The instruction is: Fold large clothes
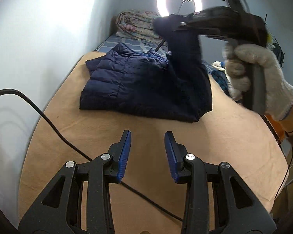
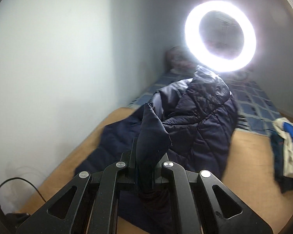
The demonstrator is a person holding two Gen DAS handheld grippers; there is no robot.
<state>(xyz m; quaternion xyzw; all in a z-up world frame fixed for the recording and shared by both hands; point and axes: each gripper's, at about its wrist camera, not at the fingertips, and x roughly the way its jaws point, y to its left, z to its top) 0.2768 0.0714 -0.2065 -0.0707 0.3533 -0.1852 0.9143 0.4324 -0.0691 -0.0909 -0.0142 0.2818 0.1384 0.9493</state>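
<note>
A navy quilted puffer jacket [image 1: 130, 81] lies on the tan sheet of a bed [image 1: 214, 136]. My left gripper [image 1: 147, 136] hovers over the bare sheet in front of the jacket, jaws apart with nothing between them. My right gripper [image 1: 162, 22], held by a gloved hand [image 1: 263, 81], is raised at the upper right in the left wrist view, and a part of the jacket hangs from it. In the right wrist view that gripper [image 2: 146, 152] is shut on a dark fold of the jacket [image 2: 195, 120], which stretches away below it.
A black cable [image 1: 48, 120] runs across the sheet at the left. A rolled floral quilt [image 1: 134, 23] lies at the bed's far end under a bright ring light [image 2: 220, 37]. A pile of blue and white clothes [image 2: 289, 152] sits at the right edge. A wall bounds the left side.
</note>
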